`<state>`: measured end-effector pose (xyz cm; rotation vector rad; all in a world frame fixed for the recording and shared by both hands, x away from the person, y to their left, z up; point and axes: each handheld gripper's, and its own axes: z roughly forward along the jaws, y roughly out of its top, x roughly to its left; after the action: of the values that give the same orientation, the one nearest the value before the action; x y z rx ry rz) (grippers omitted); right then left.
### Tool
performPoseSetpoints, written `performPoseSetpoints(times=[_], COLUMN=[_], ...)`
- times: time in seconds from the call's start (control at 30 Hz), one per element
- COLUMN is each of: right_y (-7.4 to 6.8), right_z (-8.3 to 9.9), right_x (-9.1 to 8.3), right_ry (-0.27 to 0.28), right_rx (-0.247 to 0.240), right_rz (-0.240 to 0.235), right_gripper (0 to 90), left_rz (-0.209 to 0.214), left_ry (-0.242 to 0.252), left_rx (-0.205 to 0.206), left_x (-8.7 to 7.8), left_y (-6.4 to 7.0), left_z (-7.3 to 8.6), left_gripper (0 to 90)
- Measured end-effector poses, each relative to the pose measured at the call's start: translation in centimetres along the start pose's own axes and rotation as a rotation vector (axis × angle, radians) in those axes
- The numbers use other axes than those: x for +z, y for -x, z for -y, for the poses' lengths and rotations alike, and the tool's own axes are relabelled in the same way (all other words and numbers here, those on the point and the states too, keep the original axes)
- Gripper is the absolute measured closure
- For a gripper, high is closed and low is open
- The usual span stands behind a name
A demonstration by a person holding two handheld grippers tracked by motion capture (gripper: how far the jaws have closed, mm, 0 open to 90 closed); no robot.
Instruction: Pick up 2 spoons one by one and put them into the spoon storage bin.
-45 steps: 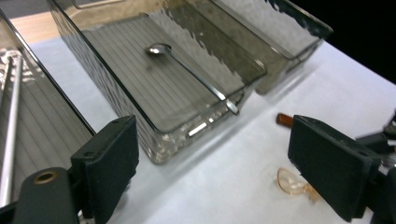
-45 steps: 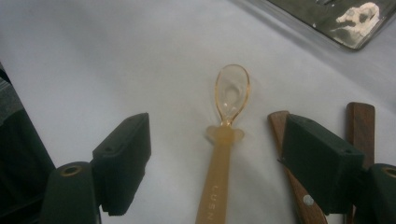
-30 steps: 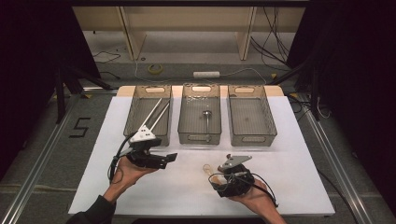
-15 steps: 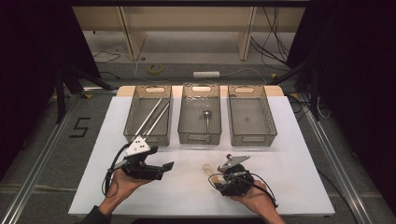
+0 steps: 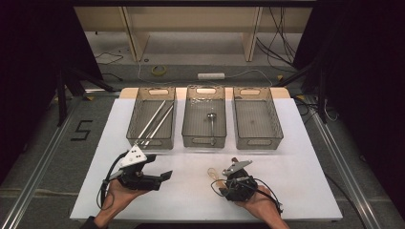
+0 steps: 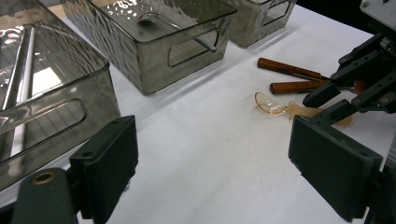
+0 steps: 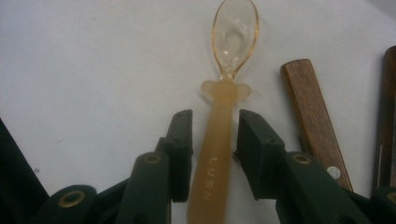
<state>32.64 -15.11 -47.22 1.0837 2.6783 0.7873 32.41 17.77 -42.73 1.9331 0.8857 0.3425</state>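
Three grey bins (image 5: 256, 140) stand behind two wooden-handled utensils (image 6: 287, 68).

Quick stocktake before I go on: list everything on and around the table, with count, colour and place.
Bins: three, smoky clear plastic, in a row at the far side of the table.
Metal rods: two or three, silver, in the left bin.
Ladle: one, silver, in the middle bin.
Spoon: one, translucent amber, on the table between the right gripper's jaws.
Wooden handles: two, brown, on the table beside the spoon; what utensils they belong to is hidden.
Table: one, white top.
Power strip: one, white, on the floor behind the table.
Left gripper: black, jaws wide apart, holding nothing.
Right gripper: black, jaws astride the spoon's handle, gaps showing on both sides.
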Motion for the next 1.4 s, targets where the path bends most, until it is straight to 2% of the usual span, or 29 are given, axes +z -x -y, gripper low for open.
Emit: performPoseSetpoints(times=[0.37, 0.7, 1.0, 1.4], right_y=[-0.2, -0.1, 0.1, 0.7], right_z=[0.0, -0.1, -0.2, -1.0], right_x=[0.1, 0.2, 0.1, -2.1], right_ry=[-0.008, -0.011, -0.015, 0.089], right_rx=[-0.026, -0.021, -0.007, -0.013], right_rz=[0.021, 0.031, 0.013, 0.014], right_gripper=[73.3, 76.5, 77.6, 77.8], left_rz=[-0.011, -0.01, -0.01, -0.021], left_ry=[0.0, -0.006, 0.002, 0.017], left_rx=[0.0, 0.014, 0.014, 0.008], left_x=[-0.5, -0.5, -0.5, -0.6], left_y=[0.0, 0.3, 0.4, 0.3], left_z=[0.5, 0.6, 0.5, 0.5], left_gripper=[15.3, 15.3, 15.4, 15.4])
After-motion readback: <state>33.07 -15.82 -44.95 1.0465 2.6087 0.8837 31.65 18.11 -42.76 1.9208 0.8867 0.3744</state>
